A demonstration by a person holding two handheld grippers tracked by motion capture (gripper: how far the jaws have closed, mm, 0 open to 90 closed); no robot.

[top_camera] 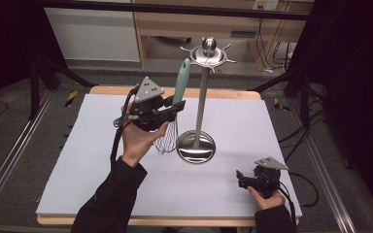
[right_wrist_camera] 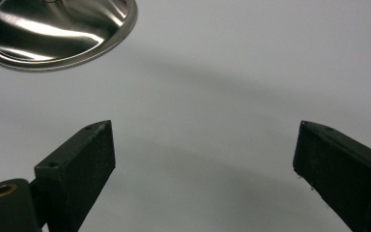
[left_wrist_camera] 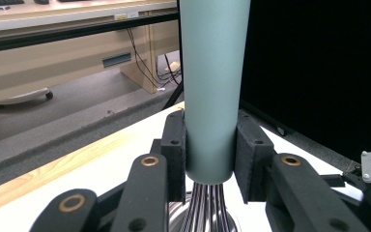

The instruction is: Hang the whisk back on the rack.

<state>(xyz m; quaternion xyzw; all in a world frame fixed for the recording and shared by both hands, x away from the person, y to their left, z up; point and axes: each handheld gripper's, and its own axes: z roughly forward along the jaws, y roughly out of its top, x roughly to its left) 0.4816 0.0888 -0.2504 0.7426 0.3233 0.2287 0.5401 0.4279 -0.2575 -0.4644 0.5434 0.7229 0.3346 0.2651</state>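
Whisk (top_camera: 175, 104) upright, teal handle clamped between left gripper (left_wrist_camera: 210, 150) jaws, hand raised beside stand (top_camera: 200, 102). Right gripper (right_wrist_camera: 203, 164) low over table (top_camera: 102, 160), jaws spread, nothing between.

Even overhead light on the white table (top_camera: 126, 189), glare on steel base (right_wrist_camera: 53, 34), dark surroundings, soft focus.
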